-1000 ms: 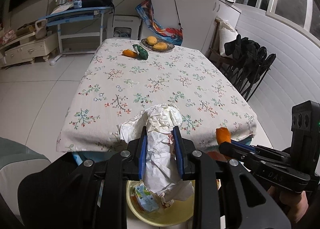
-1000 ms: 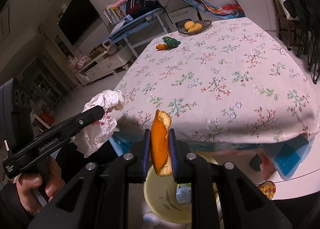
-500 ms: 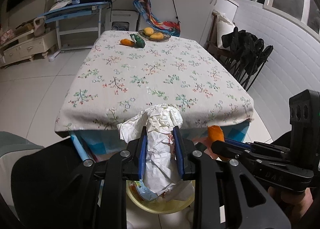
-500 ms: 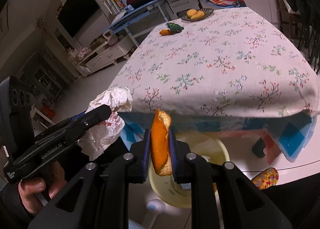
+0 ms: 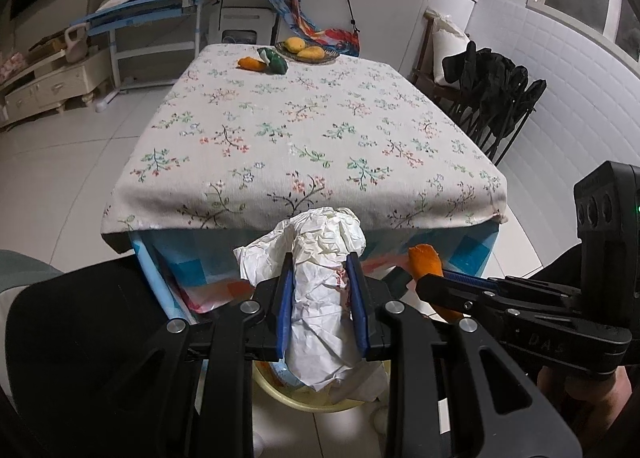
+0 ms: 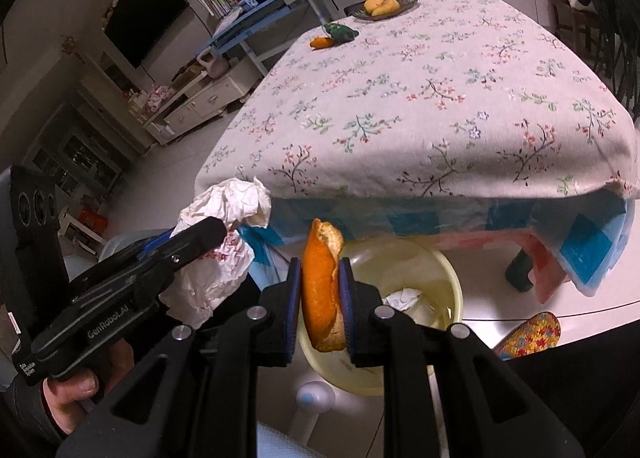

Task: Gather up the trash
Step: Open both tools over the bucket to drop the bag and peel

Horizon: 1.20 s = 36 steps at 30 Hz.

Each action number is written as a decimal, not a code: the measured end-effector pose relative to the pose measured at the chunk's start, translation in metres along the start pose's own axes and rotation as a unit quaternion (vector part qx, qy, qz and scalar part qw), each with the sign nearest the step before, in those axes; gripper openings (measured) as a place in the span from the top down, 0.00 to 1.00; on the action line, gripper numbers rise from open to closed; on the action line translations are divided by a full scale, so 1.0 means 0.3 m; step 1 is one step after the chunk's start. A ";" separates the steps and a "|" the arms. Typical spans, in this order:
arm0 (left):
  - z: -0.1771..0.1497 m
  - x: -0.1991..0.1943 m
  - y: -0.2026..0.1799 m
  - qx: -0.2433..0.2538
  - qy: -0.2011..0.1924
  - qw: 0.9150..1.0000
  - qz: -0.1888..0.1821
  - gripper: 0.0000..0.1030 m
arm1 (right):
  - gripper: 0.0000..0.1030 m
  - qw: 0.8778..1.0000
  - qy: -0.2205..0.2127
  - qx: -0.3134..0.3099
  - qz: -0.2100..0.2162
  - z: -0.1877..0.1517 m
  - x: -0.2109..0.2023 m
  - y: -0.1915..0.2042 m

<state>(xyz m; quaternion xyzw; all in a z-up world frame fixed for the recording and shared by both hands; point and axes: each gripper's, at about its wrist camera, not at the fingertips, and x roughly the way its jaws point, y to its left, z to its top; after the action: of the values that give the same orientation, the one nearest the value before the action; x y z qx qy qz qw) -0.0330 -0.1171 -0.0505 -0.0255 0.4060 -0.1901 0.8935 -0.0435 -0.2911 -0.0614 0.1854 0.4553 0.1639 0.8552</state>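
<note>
Low in the frame, the left claw (image 5: pixel 320 298) is clenching crumpled paper (image 5: pixel 320 258) and the right claw (image 6: pixel 320 298) is pinching an orange peel (image 6: pixel 322 282), both poised over the yellow bin (image 6: pixel 448 278) (presumably for dropping). Beyond, the desk (image 5: pixel 304 146) is carrying a fruit plate (image 5: pixel 306 54) at the upper centre.

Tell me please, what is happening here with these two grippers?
A person is collecting trash. The left gripper is shut on a crumpled white paper, and the right gripper is shut on an orange peel. Both are held off the table, above a yellow bin on the floor. Nothing is dropped yet.
</note>
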 end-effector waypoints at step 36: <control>-0.038 0.027 -0.017 0.009 0.011 0.999 0.031 0.40 | 0.57 1.000 -0.018 0.007 -0.022 -0.008 -0.015 -0.019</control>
<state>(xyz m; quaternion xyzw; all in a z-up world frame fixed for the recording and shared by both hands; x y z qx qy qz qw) -0.0382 -0.1236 -0.0628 -0.0028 0.4150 -0.1661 0.8945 -0.0474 -0.2977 -0.0621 0.1842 0.4452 0.1391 0.8652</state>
